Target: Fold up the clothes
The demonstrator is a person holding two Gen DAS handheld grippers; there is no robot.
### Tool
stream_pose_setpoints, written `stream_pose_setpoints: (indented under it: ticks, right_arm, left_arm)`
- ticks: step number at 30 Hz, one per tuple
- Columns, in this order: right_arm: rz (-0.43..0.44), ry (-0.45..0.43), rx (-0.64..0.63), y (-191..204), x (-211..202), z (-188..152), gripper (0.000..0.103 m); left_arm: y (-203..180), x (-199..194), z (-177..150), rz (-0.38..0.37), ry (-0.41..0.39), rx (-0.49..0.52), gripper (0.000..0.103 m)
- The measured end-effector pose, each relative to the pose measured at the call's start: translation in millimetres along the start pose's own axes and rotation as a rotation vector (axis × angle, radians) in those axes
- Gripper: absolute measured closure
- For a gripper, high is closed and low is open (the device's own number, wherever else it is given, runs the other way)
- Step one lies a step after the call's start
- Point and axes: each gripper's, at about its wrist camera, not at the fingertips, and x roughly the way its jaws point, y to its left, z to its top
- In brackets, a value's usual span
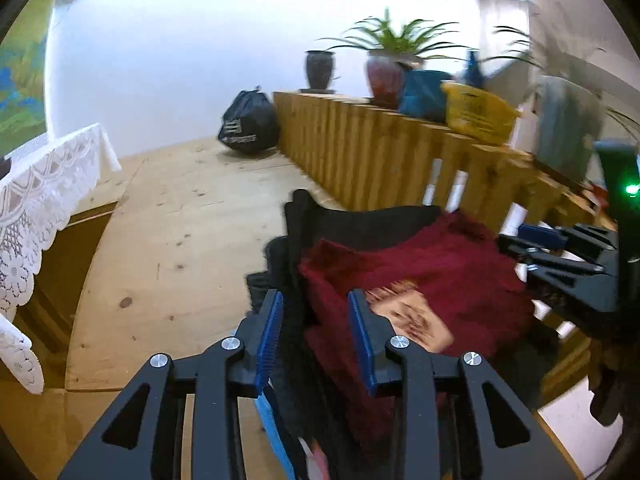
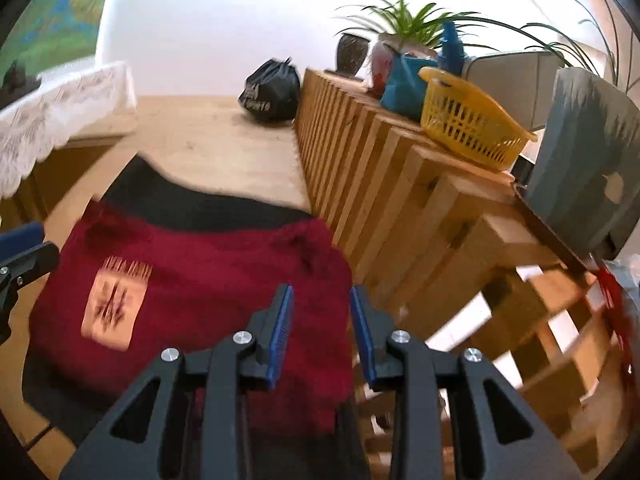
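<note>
A folded dark red knitted garment (image 1: 440,276) with a tan label (image 1: 416,322) lies on top of a black garment (image 1: 360,220) on the wooden surface. My left gripper (image 1: 316,320) is open, its blue pads astride the left edge of the stack. The right gripper shows in the left wrist view (image 1: 560,252) at the stack's right side. In the right wrist view the red garment (image 2: 224,280) and black garment (image 2: 192,200) lie below; my right gripper (image 2: 322,320) is open over the red garment's right edge. The left gripper's tip (image 2: 20,256) shows at left.
A slatted wooden divider (image 2: 400,184) runs along the right, carrying a yellow basket (image 2: 468,128), a blue bag (image 2: 404,84), potted plants (image 1: 392,60) and a grey box (image 2: 588,152). A black bag (image 1: 248,124) sits at the far end. A lace-covered table (image 1: 44,184) stands left.
</note>
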Motion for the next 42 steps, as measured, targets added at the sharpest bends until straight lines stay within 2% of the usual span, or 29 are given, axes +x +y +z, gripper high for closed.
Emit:
stream_pose_setpoints:
  ticks: [2, 4, 7, 11, 13, 14, 16, 20, 22, 23, 25, 27, 29, 30, 33, 36, 42]
  right_arm:
    - [0.008, 0.038, 0.007, -0.6, 2.3, -11.9, 0.071]
    - [0.021, 0.069, 0.026, -2.6, 8.9, -23.9, 0.067]
    - [0.036, 0.101, 0.049, -7.0, 20.4, -37.7, 0.064]
    - [0.034, 0.095, 0.088, -17.8, 12.1, -41.8, 0.06]
    - [0.015, 0.042, 0.098, -19.8, -9.6, -44.0, 0.06]
    - [0.008, 0.014, 0.103, -20.4, -21.2, -45.5, 0.06]
    - [0.05, -0.044, 0.106, -14.3, -52.6, -57.7, 0.058]
    - [0.135, -0.102, 0.099, 10.1, -110.7, -94.7, 0.056]
    - [0.158, -0.112, 0.084, 24.9, -132.0, -116.0, 0.048]
    - [0.175, -0.108, 0.083, 33.2, -139.3, -127.1, 0.047]
    - [0.222, -0.1, 0.104, 46.4, -157.9, -149.9, 0.047]
    - [0.271, -0.079, 0.124, 57.8, -176.9, -175.7, 0.047]
    - [0.288, -0.079, 0.144, 65.6, -203.1, -196.7, 0.047]
    - [0.296, -0.082, 0.152, 69.9, -215.6, -206.3, 0.047]
    - [0.303, -0.123, 0.157, 75.5, -251.5, -227.4, 0.047]
    - [0.31, -0.154, 0.146, 83.5, -286.2, -249.7, 0.038]
    - [0.304, -0.181, 0.138, 94.6, -335.8, -287.2, 0.038]
  left_arm:
    - [-10.6, -0.4, -10.2, -0.016, 0.027, 0.051, 0.07]
    - [-14.3, 6.1, -19.5, 0.004, 0.052, 0.072, 0.07]
    - [-5.5, 20.6, -31.8, 0.029, 0.096, 0.05, 0.063]
    - [8.6, 15.4, -27.2, 0.013, 0.086, 0.004, 0.061]
    - [11.0, 2.8, -25.4, 0.025, 0.073, -0.003, 0.061]
    - [11.3, -7.8, -26.3, 0.039, 0.057, -0.002, 0.062]
    - [11.8, -28.5, -30.8, 0.06, 0.032, 0.01, 0.065]
    - [9.8, -81.9, -57.0, 0.036, 0.021, 0.023, 0.063]
    - [5.2, -109.5, -75.1, 0.024, 0.02, 0.034, 0.062]
    - [2.3, -125.9, -87.3, 0.027, 0.018, 0.041, 0.061]
    - [-3.4, -155.2, -109.3, 0.022, 0.013, 0.053, 0.053]
    - [-13.2, -183.2, -128.6, 0.018, -0.001, 0.058, 0.052]
    - [-23.2, -211.3, -147.4, 0.03, -0.017, 0.07, 0.048]
    - [-29.0, -227.0, -156.5, 0.04, -0.034, 0.071, 0.042]
    - [-41.6, -269.6, -183.6, 0.049, -0.081, 0.057, 0.034]
    - [-53.4, -305.3, -210.5, 0.079, -0.116, 0.05, 0.027]
    - [-66.5, -351.2, -253.2, 0.171, -0.149, 0.051, 0.026]
